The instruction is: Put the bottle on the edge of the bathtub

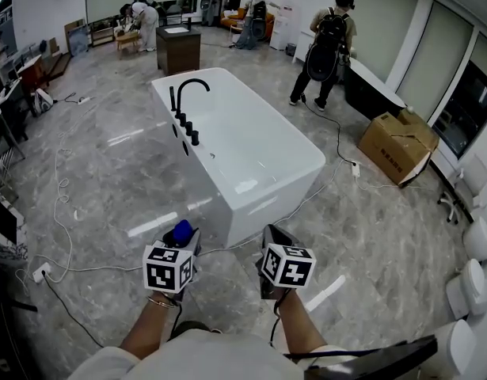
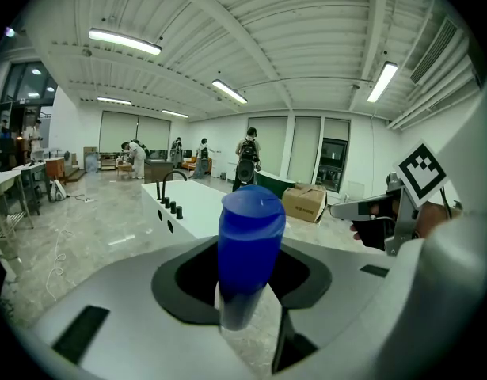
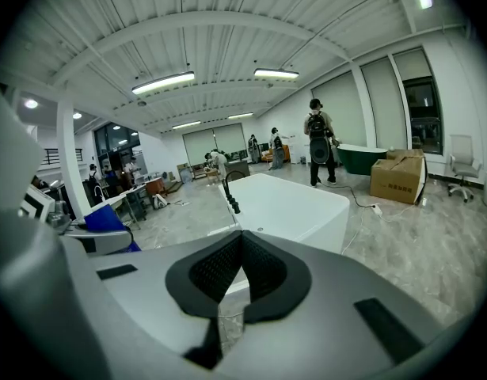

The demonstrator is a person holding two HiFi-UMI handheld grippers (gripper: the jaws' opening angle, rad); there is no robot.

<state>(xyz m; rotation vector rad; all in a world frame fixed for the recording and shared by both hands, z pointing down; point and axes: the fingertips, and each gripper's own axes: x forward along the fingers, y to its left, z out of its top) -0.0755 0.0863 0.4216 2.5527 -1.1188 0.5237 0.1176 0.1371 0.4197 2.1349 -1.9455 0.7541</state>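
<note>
A blue bottle (image 1: pixel 178 233) (image 2: pixel 249 248) stands upright between the jaws of my left gripper (image 1: pixel 182 237) (image 2: pixel 249 253), which is shut on it. The white freestanding bathtub (image 1: pixel 279 121) (image 2: pixel 192 204) (image 3: pixel 294 208) lies just ahead, its near end a short way beyond both grippers. My right gripper (image 1: pixel 273 241) (image 3: pixel 241 240) is held beside the left one with its jaws shut and nothing in them. The right gripper view also catches the bottle (image 3: pixel 108 218) at its left edge.
A black faucet (image 1: pixel 188 89) with several knobs stands on the tub's left rim. Cables (image 1: pixel 65 204) trail over the marble floor to the left and right. A cardboard box (image 1: pixel 397 145) sits at the right, white chairs (image 1: pixel 473 244) further right. People stand beyond the tub.
</note>
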